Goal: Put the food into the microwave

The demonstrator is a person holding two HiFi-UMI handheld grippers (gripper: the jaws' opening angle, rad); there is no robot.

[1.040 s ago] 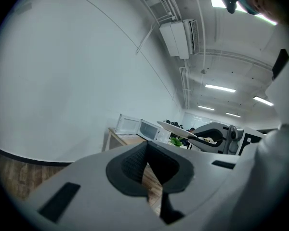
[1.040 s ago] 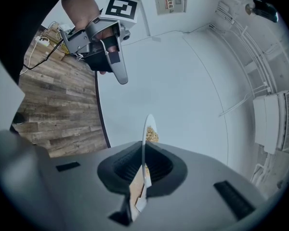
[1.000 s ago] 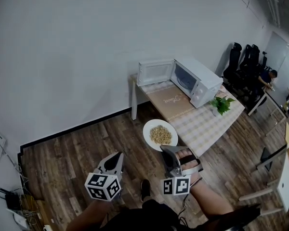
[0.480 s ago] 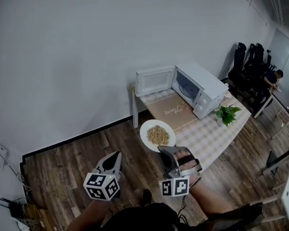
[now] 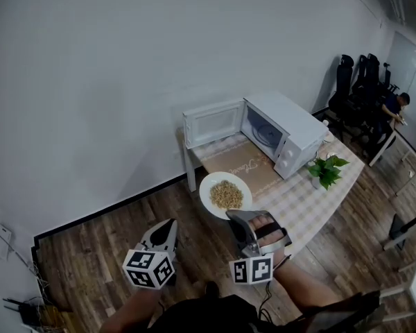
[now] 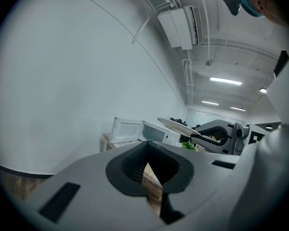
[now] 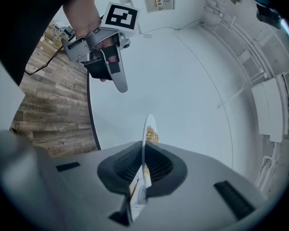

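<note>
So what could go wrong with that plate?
The right gripper pinches the plate only at its rim, so it could tip and spill the food. Going into the microwave, the plate might also bump the open door.

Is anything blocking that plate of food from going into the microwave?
Nothing visible does. The microwave has its door swung open, and the plate in the right gripper has only air ahead of it.
</note>
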